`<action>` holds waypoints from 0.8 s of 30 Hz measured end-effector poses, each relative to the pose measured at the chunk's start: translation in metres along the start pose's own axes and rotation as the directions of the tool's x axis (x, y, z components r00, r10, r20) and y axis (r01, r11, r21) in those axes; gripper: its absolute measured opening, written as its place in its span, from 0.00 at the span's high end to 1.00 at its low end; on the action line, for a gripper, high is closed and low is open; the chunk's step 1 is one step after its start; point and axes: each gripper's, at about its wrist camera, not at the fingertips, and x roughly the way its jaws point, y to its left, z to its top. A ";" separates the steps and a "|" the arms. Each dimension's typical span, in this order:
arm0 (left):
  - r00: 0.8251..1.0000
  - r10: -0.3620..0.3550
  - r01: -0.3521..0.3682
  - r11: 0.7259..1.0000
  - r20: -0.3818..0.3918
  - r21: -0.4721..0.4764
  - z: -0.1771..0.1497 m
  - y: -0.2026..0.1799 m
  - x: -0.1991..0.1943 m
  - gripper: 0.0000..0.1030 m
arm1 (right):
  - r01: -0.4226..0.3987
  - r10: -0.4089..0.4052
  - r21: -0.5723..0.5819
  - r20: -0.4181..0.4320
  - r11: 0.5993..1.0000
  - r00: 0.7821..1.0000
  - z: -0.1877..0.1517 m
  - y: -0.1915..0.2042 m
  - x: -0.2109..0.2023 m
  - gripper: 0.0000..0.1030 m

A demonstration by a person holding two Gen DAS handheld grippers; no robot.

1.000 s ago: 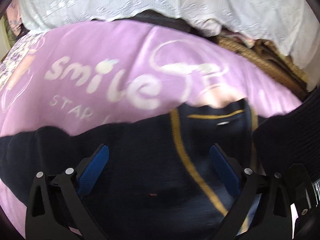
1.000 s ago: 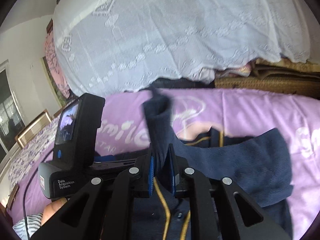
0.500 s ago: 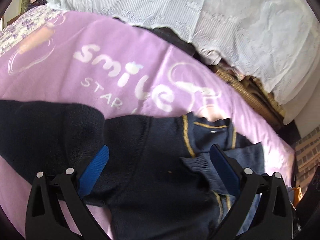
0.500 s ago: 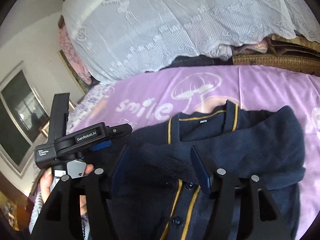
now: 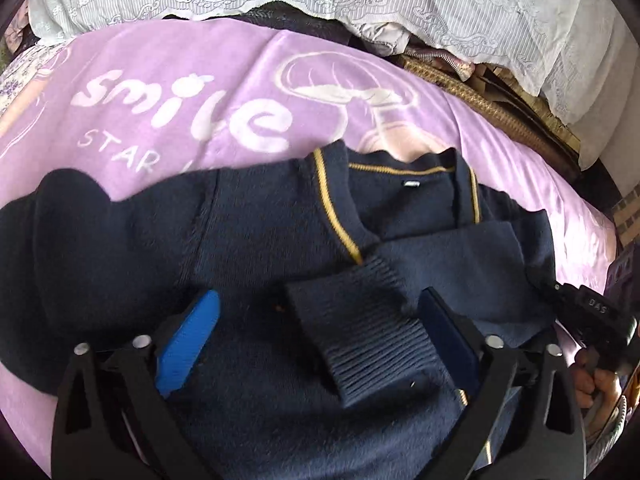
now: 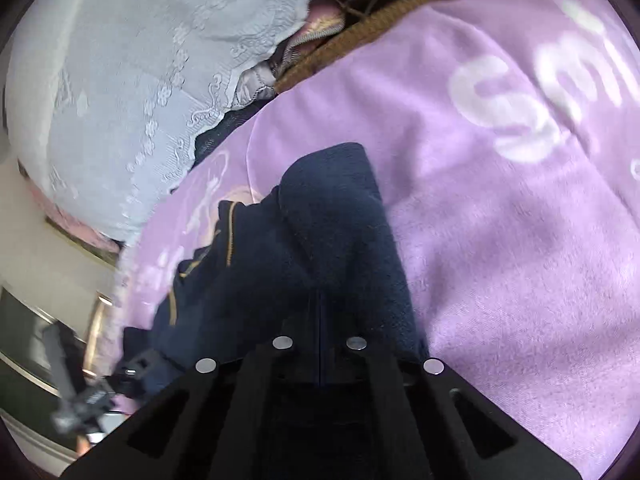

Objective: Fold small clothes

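your left claw (image 5: 316, 344) is spread wide over the cardigan (image 5: 256, 240), jaws just easing inward, pads touching nothing. the ribbed cuff (image 5: 360, 320) of a folded sleeve lies between them, nearer the right pad, clear of both. collar sits ahead of the claw, the loose sleeve off to its left. your right claw (image 6: 320, 320) is pressed fully together, having just snapped closed; dark knit bunches right at its tips, can't tell if it's pinched. cardigan lies on the purple blanket (image 5: 180, 60).
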 end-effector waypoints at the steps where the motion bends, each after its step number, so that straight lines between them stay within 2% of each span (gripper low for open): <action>1: 1.000 0.009 -0.009 1.000 0.000 -0.003 0.003 0.001 0.001 0.31 | 0.016 -0.016 -0.020 0.028 1.000 0.999 0.001 0.004 -0.005 0.96; 2: 1.000 0.014 -0.014 1.000 0.006 -0.013 0.005 0.005 0.000 0.39 | 0.033 -0.030 -0.042 0.059 0.999 0.998 0.003 0.012 -0.011 0.95; 3: 1.000 0.021 -0.021 0.999 0.015 -0.026 0.006 0.008 -0.002 0.43 | 0.030 -0.026 -0.056 0.078 0.998 0.997 0.007 0.018 -0.015 0.95; 5: 0.997 0.077 -0.077 0.997 0.027 -0.023 0.010 0.013 -0.002 0.50 | 0.009 -0.001 -0.073 0.100 0.997 0.995 0.018 0.031 -0.021 0.95; 6: 0.993 0.109 -0.109 0.994 0.035 -0.010 0.012 0.013 0.000 0.51 | 0.026 -0.017 -0.083 0.107 0.996 0.994 0.024 0.036 -0.019 0.95; 8: 0.989 0.143 -0.143 0.990 0.027 0.008 0.011 0.012 0.006 0.51 | 0.117 -0.109 -0.095 0.085 0.989 0.990 0.031 0.032 -0.003 0.95; 9: 0.987 0.159 -0.160 0.987 0.035 0.027 0.010 0.009 0.007 0.50 | 0.175 -0.172 -0.082 0.047 0.981 0.984 0.034 0.020 0.015 0.98; 10: 0.983 0.179 -0.182 0.982 0.043 0.054 0.008 0.004 0.006 0.49 | 0.159 -0.159 -0.048 0.012 0.986 0.987 0.033 0.003 0.029 1.00; 11: 0.981 0.191 -0.194 0.979 0.045 0.064 0.005 0.003 0.002 0.49 | 0.092 -0.092 -0.001 0.037 0.996 0.995 0.032 -0.008 0.026 1.00; 12: 0.981 0.189 -0.192 0.979 0.048 0.065 0.003 0.001 -0.003 0.49 | 0.080 -0.081 0.024 0.038 0.997 0.996 0.032 -0.010 0.022 1.00; 13: 0.986 0.152 -0.156 0.986 0.067 0.063 0.001 -0.003 -0.014 0.45 | 0.098 -0.100 0.030 0.061 0.995 0.993 0.029 -0.007 0.011 1.00; 14: 0.991 0.098 -0.104 0.992 0.089 0.068 -0.004 -0.006 -0.025 0.32 | 0.108 -0.108 0.002 0.089 0.994 0.990 0.026 0.000 0.002 0.98; 15: 0.992 0.058 -0.066 0.995 0.109 0.077 -0.007 -0.011 -0.037 0.25 | 0.123 -0.116 -0.049 0.124 0.991 0.985 0.021 0.010 -0.008 0.94; 16: 0.991 0.049 -0.060 0.994 0.122 0.087 -0.010 -0.015 -0.043 0.15 | 0.124 -0.108 -0.108 0.144 0.986 0.984 0.013 0.022 -0.019 0.94; 18: 0.990 0.041 -0.060 0.989 0.132 0.137 -0.018 -0.028 -0.048 0.12 | 0.079 -0.060 -0.162 0.124 0.984 0.991 -0.005 0.038 -0.029 0.94; 19: 0.990 0.062 -0.082 0.983 0.123 0.167 -0.022 -0.034 -0.043 0.09 | 0.075 -0.060 -0.175 0.094 0.982 0.994 -0.014 0.042 -0.027 0.94; 21: 0.986 0.159 -0.166 0.965 0.049 0.204 -0.027 -0.039 -0.013 0.07 | 0.120 -0.125 -0.213 -0.006 0.970 0.992 -0.036 0.043 -0.006 0.93; 22: 0.986 0.166 -0.158 0.967 -0.025 0.201 -0.030 -0.034 0.008 0.04 | 0.133 -0.141 -0.232 -0.017 0.963 0.990 -0.046 0.040 0.005 0.94; 24: 0.993 0.117 -0.111 0.983 -0.029 0.149 -0.026 -0.023 -0.001 0.04 | 0.129 -0.133 -0.198 -0.010 0.972 0.991 -0.042 0.039 0.000 0.96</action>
